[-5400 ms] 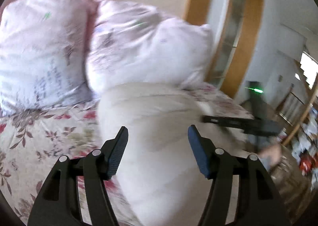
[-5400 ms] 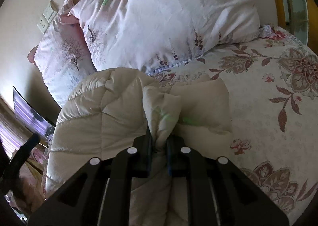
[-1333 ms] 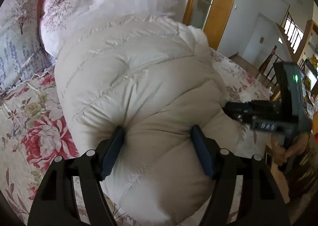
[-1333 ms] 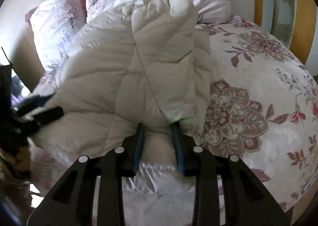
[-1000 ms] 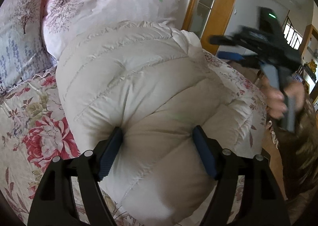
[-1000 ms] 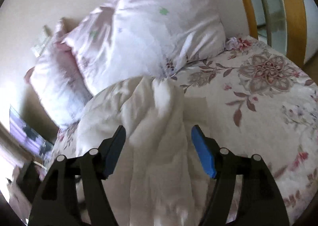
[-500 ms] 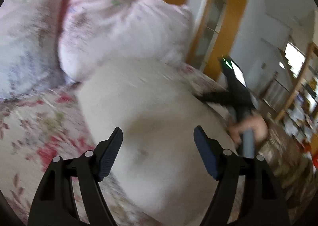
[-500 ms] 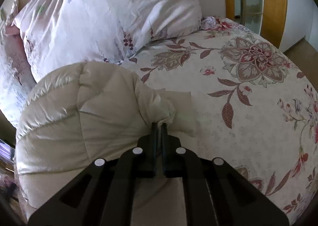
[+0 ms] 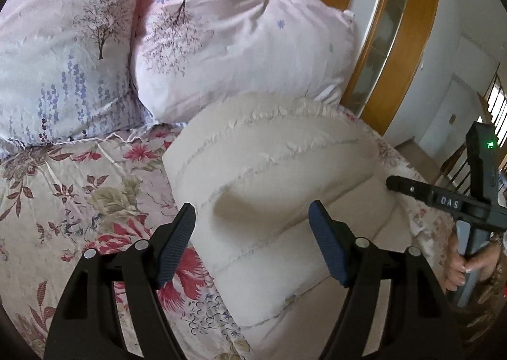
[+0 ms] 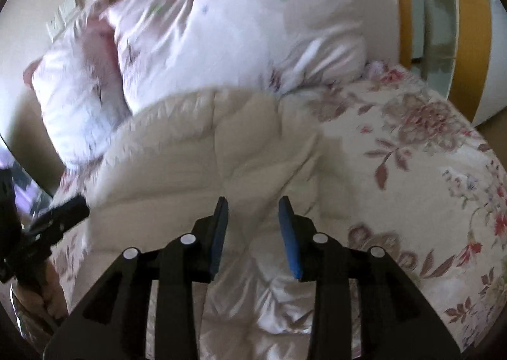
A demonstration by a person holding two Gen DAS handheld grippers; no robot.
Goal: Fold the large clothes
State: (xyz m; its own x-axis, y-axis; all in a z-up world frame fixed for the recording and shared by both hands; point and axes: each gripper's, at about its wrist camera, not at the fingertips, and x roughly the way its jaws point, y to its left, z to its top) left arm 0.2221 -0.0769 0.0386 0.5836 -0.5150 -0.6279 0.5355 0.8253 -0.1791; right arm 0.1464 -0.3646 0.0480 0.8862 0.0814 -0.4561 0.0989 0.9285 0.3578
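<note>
A cream quilted puffer jacket (image 9: 272,176) lies folded in a thick bundle on the floral bedsheet (image 9: 79,189). My left gripper (image 9: 253,217) is open, its blue pads on either side of the bundle's near end, holding nothing. My right gripper (image 10: 253,205) is open just above the jacket (image 10: 202,154), empty. The right gripper also shows at the right of the left wrist view (image 9: 443,198), and the left gripper shows at the left edge of the right wrist view (image 10: 60,214).
Two pink printed pillows (image 9: 221,43) lean against the wall behind the jacket. A wooden door frame (image 9: 408,43) stands to the right of the bed. The bed's edge (image 10: 475,170) curves away on the right, with floor beyond.
My right gripper has let go of the jacket fold it was pinching and now stands open. My left gripper stays open and has steadied near the bundle's end.
</note>
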